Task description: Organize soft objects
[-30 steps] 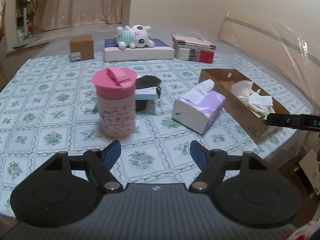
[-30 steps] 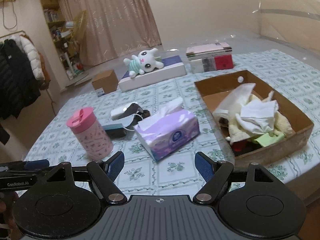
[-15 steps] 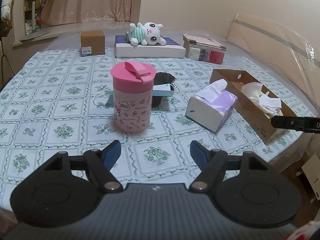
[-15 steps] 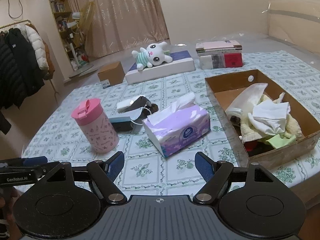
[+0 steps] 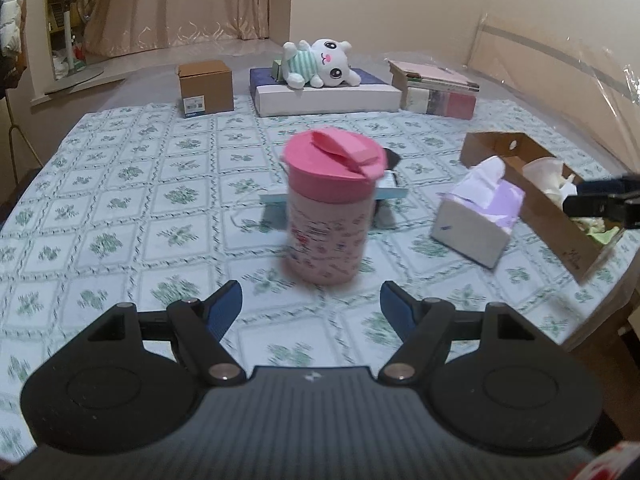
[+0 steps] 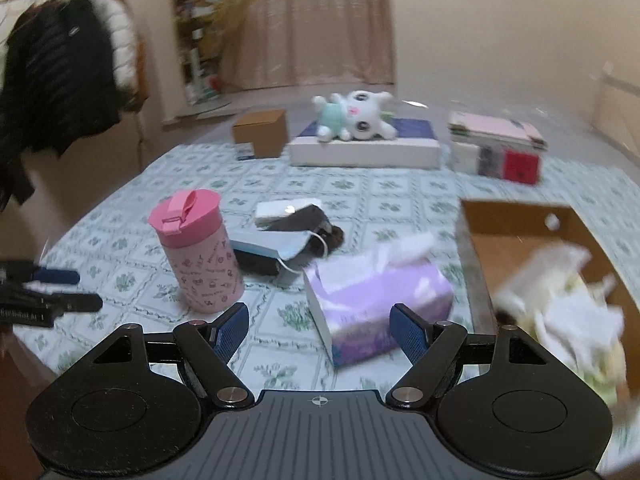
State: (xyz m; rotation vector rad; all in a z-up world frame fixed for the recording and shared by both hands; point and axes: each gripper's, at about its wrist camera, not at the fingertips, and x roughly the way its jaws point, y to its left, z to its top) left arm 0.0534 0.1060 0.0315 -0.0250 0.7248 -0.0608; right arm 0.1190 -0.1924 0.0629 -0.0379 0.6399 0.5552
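Both grippers, left (image 5: 311, 307) and right (image 6: 319, 320), are held with jaws released; a hanging black coat (image 6: 60, 84) is shown only in the right view.

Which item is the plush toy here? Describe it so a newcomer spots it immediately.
Look to the far end of the patterned tablecloth, where a flat white box sits between a brown carton and stacked books. The plush toy lies on that box: a white bunny in green stripes.
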